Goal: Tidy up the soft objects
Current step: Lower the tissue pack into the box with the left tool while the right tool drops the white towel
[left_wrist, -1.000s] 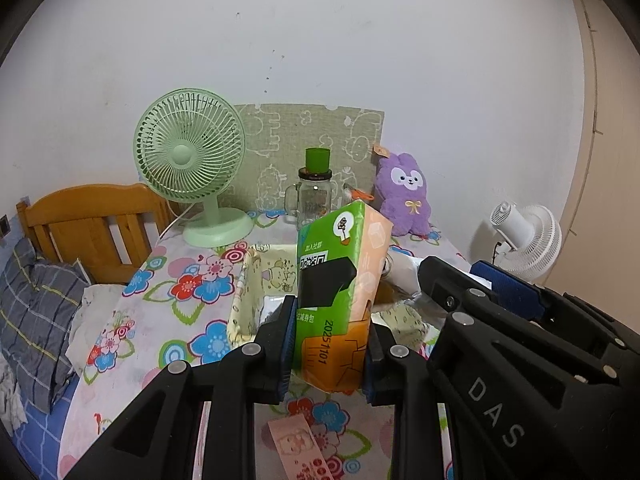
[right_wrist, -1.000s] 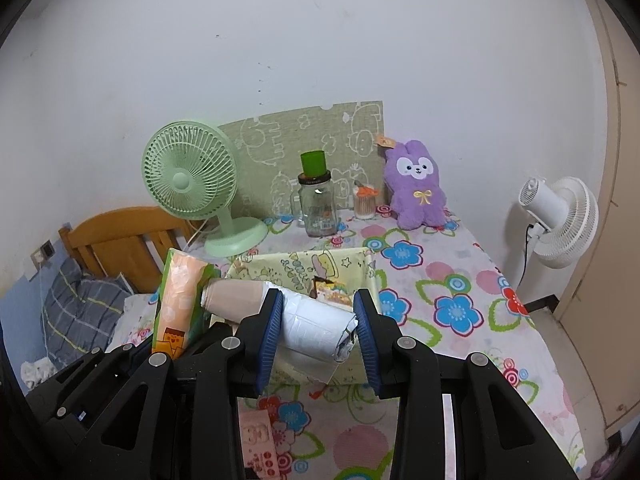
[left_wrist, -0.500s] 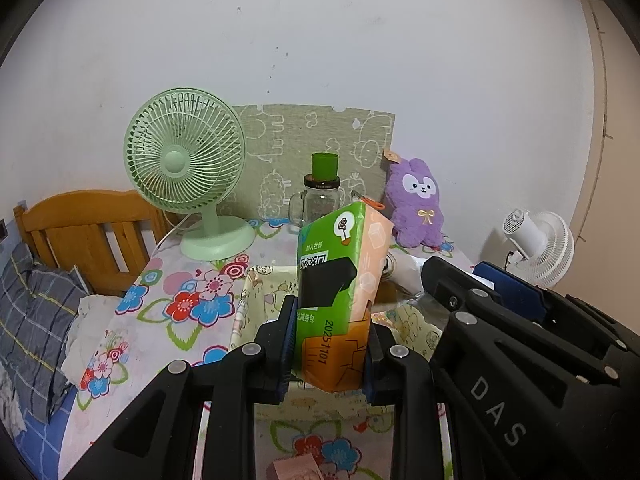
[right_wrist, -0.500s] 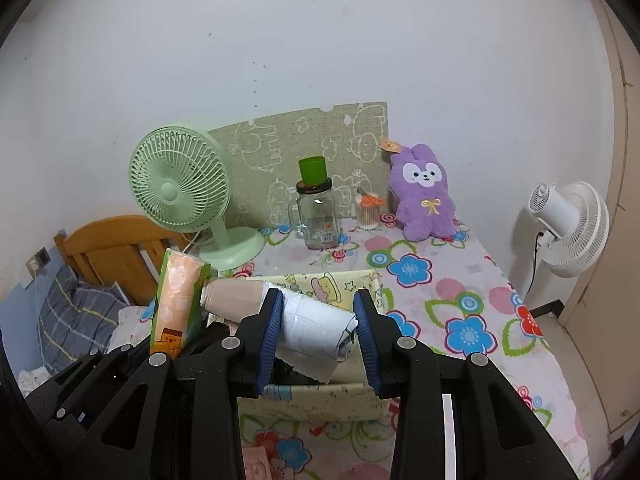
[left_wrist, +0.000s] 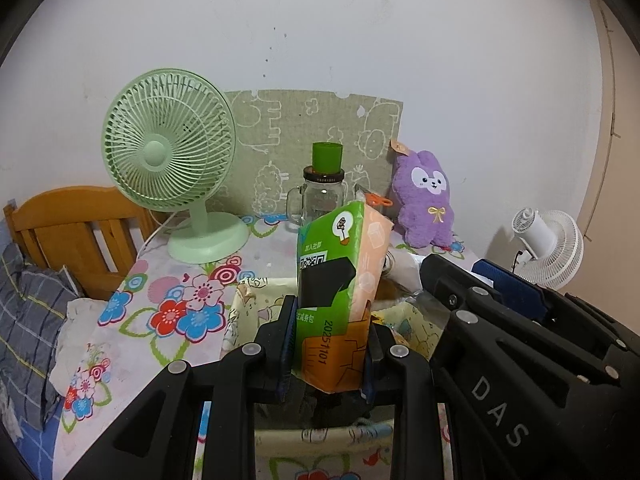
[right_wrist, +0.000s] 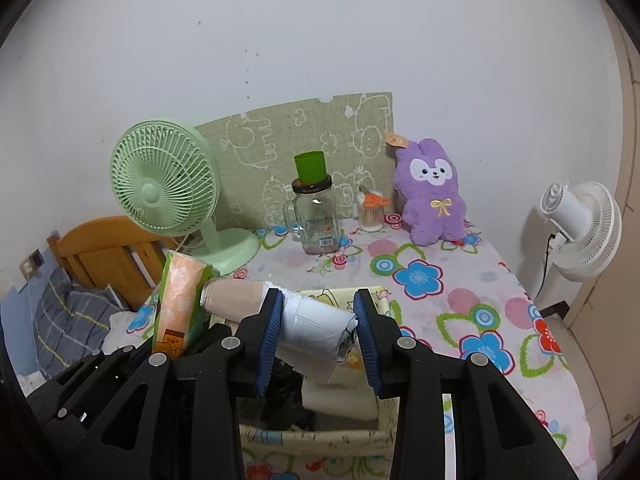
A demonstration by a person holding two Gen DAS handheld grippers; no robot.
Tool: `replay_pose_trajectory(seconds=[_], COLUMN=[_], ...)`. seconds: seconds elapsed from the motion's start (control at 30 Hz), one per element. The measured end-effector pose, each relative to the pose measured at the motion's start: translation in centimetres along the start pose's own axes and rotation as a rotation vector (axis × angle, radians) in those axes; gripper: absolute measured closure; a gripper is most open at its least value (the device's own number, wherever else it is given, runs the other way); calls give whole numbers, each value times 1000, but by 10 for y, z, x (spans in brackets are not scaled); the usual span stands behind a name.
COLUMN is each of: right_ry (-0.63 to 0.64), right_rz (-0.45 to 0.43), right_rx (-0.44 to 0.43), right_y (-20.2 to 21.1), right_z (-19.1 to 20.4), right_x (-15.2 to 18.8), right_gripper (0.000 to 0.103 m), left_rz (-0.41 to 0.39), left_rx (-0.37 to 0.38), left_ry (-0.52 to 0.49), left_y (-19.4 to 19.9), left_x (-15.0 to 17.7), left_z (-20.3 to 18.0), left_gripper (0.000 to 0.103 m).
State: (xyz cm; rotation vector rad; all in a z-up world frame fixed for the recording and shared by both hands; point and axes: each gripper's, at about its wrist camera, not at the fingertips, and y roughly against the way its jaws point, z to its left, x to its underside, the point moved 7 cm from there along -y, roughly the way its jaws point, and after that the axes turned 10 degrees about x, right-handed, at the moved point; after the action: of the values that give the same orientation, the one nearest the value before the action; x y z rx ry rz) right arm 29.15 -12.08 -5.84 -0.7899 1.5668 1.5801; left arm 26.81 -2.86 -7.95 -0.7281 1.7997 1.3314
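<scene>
My left gripper (left_wrist: 329, 340) is shut on a green and orange tissue pack (left_wrist: 340, 264), held upright. The right gripper (right_wrist: 319, 320) is shut on a wrapped white and beige roll (right_wrist: 240, 300), held crosswise with its beige end pointing left. Both hang over a yellow cartoon-print fabric basket (right_wrist: 320, 438) on the floral table; its rim (left_wrist: 244, 300) shows behind the left fingers. The tissue pack (right_wrist: 180, 304) stands just left of the roll's beige end. Dark items and a pale folded thing (right_wrist: 340, 398) lie inside the basket. A purple plush rabbit (right_wrist: 434, 200) sits at the back right.
At the back of the table stand a green desk fan (left_wrist: 168, 148), a glass jar with a green cup on top (right_wrist: 314, 208) and a small jar of swabs (right_wrist: 372, 216). A wooden bed frame (left_wrist: 72, 224) lies left, and a white fan (right_wrist: 580, 232) right.
Both grippers moved forward over the basket with their loads still held. The basket now lies beneath the fingers, and the pink card near the table's front edge has dropped out of view.
</scene>
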Motion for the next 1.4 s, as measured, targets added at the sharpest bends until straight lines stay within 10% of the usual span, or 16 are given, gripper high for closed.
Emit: replay_pose_trajectory(seconds=[0.33, 1.23, 1.4], right_ry=[12, 46, 54], right_rz=[42, 100, 97], right_rx=[-14, -84, -95], right_y=[-33, -51, -48], right_z=[8, 27, 29], right_x=[4, 19, 20], right_gripper=[63, 61, 30], left_rz=[41, 110, 115], left_rx=[0, -33, -30], left_ry=[19, 37, 40], left_y=[-31, -35, -31], left_x=[4, 17, 19], left_z=[15, 29, 30], left_gripper=[74, 21, 18])
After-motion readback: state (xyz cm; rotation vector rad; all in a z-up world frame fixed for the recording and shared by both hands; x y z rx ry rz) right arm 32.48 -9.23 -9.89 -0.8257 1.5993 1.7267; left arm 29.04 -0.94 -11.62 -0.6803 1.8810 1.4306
